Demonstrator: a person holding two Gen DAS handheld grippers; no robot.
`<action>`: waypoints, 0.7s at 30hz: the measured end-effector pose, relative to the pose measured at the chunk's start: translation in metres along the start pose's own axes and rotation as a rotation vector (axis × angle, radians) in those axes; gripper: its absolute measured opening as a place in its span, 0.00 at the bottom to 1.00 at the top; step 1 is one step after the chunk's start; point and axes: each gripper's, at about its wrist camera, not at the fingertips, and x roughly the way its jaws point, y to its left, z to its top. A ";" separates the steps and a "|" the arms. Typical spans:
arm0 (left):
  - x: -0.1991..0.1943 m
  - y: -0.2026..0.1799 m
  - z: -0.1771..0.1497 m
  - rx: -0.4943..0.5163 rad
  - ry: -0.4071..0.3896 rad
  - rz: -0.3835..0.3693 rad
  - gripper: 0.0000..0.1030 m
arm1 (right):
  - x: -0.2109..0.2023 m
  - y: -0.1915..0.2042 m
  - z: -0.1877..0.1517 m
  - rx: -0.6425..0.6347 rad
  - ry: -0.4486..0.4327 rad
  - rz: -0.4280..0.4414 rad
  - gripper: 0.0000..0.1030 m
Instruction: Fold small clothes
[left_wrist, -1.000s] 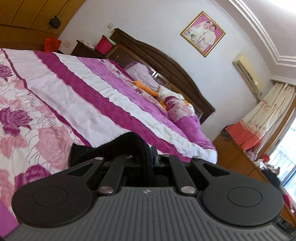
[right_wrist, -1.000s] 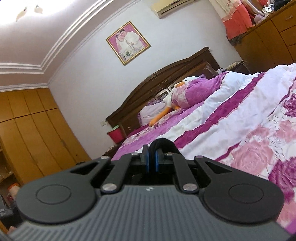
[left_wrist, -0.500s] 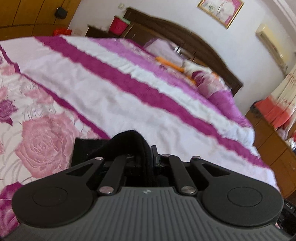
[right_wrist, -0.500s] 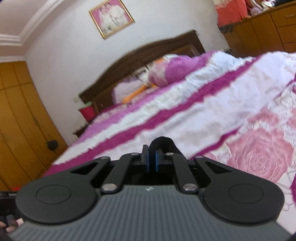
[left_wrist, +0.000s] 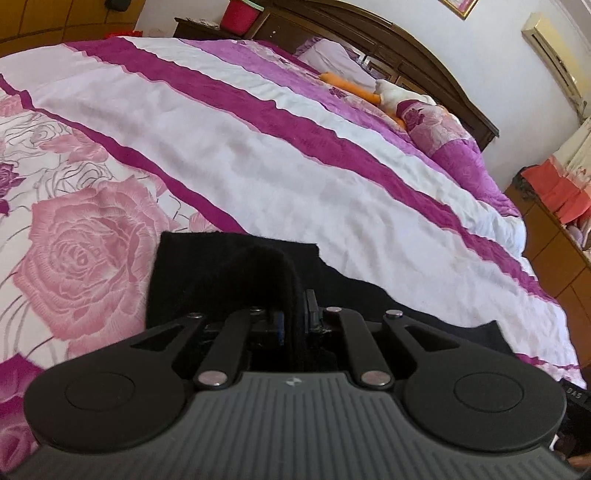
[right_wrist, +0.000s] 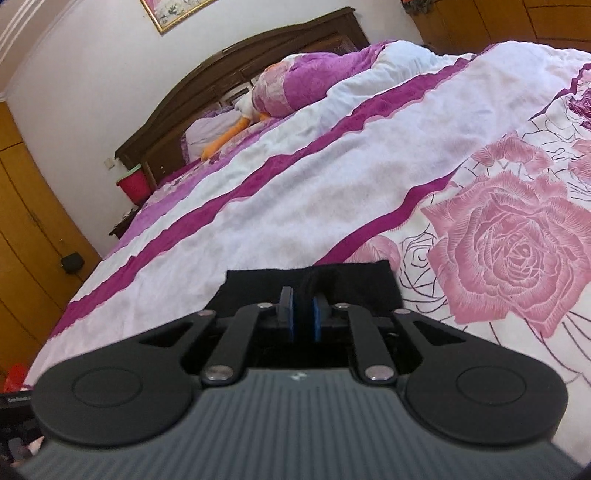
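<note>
Bedroom with white walls, large bed (left_wrist: 258, 155) under a cover of purple and white stripes and big pink roses. Dark wooden headboard (left_wrist: 413, 55) at the far end, purple pillow (left_wrist: 439, 129) and white-and-orange plush toy (left_wrist: 388, 92) lying before it. Red bucket (left_wrist: 240, 16) on a small table beside the headboard, wooden wardrobe (right_wrist: 26, 221) along one wall, wooden dresser (left_wrist: 554, 240) on the other side.

Black garment (left_wrist: 229, 269) lying flat on the cover, partly on the rose pattern, partly on the white stripe, with its far edge straight across in both views.

Left gripper (left_wrist: 293, 314) tilted down toward the bed, low over the cover. Fold of the black cloth rising between the two fingers and arching over them; jaws opening at this moment, only a narrow gap, blue pads (left_wrist: 279, 325) next to the cloth. Whether the pads press on the cloth or not: impossible to tell from this view.

Right gripper (right_wrist: 303, 314) also tilted down, a bit flatter, low over the same black garment (right_wrist: 258, 284). Jaws opening here as well, blue pads (right_wrist: 290, 317) standing a little apart, a small loop of black cloth between them and poking up just past the tips. Pads seeming close to the cloth but contact unclear.

Both grippers pointing roughly toward the headboard, each at one near part of the garment.
</note>
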 end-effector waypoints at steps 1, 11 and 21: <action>-0.008 -0.001 0.000 -0.003 0.002 0.000 0.18 | -0.003 0.000 0.001 0.001 0.007 0.005 0.21; -0.054 -0.003 -0.013 -0.018 0.019 -0.108 0.53 | -0.032 -0.001 0.001 0.038 0.099 0.101 0.35; -0.029 -0.016 -0.004 -0.057 0.011 -0.172 0.27 | -0.019 0.005 0.008 0.023 0.086 0.177 0.11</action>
